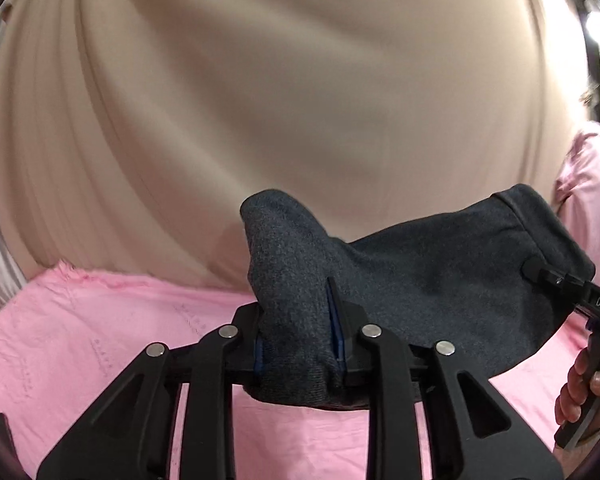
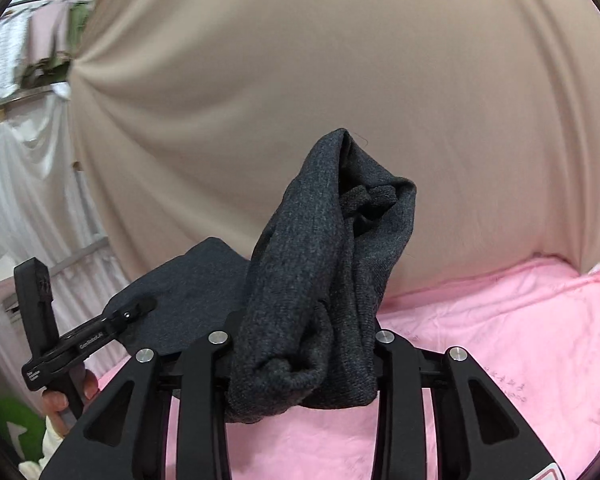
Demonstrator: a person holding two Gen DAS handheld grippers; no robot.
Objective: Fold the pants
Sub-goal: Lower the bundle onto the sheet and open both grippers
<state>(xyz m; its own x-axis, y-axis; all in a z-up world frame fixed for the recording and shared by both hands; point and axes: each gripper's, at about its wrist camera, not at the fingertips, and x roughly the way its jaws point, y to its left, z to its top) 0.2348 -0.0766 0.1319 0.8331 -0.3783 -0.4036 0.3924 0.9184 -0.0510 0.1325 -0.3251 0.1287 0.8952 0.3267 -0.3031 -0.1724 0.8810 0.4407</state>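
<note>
The dark grey knit pants [image 1: 440,280] hang stretched between both grippers above a pink sheet [image 1: 100,340]. My left gripper [image 1: 300,320] is shut on a bunched edge of the pants, which fills the gap between its fingers. My right gripper [image 2: 304,344] is shut on another thick bunch of the pants [image 2: 320,260] that stands up between its fingers. The right gripper also shows at the right edge of the left wrist view [image 1: 540,272], pinching the cloth. The left gripper shows at the left of the right wrist view [image 2: 136,308], pinching the cloth.
A beige curtain [image 1: 300,100] hangs close behind and fills most of both views. The pink sheet [image 2: 500,340] spreads below. White drapes [image 2: 28,180] and a rail stand at the left of the right wrist view. A hand [image 1: 580,392] holds the right gripper's handle.
</note>
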